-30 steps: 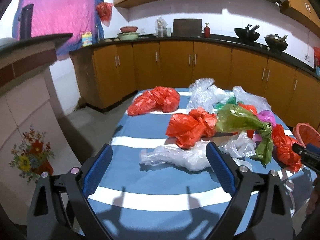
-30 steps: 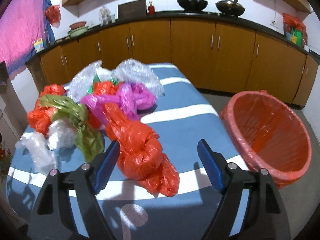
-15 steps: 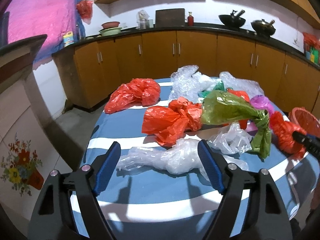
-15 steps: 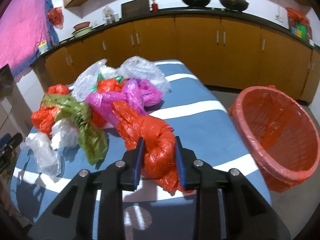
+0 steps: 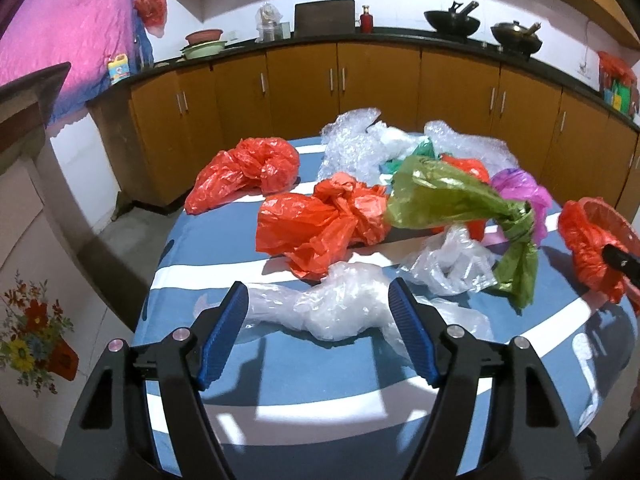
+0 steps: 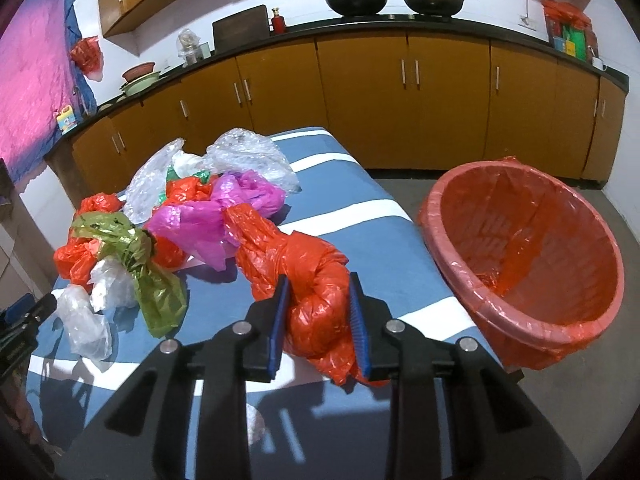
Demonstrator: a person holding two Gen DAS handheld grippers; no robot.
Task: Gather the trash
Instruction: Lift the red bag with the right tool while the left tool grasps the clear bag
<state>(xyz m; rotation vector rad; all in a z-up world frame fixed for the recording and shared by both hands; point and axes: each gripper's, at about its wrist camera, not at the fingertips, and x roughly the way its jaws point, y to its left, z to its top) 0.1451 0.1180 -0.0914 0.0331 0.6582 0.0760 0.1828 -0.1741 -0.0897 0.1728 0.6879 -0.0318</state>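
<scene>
1. Red plastic is the story on the right: the right gripper (image 6: 318,312) has its blue pads pressed into both sides of a knotted red bag (image 6: 308,280), clamped tight on the bunched middle of it.
2. That red bag trails away from the gripper toward the heap, its far end lying against a pink bag (image 6: 208,220) on the blue-and-white striped worktop (image 6: 372,240).
3. Just off the worktop's right edge sits the red bin (image 6: 532,308), lined with red film, mouth tilted toward the camera.
4. Over on the left, the left gripper (image 5: 318,316) is spread wide, holding nothing, one finger on either side of a crumpled clear bag (image 5: 340,312) on the worktop; whether the pads touch it I cannot tell.
5. Behind that clear bag lies an orange-red bag (image 5: 320,228), and beside it a green bag (image 5: 460,204) with its knotted tail drooping down.
6. A second clear bag (image 5: 452,264) rests between the green tail and the orange-red one.
7. Farther back, another red bag (image 5: 248,172) sits alone at the left, with bubble wrap (image 5: 352,144) piled toward the far end.
</scene>
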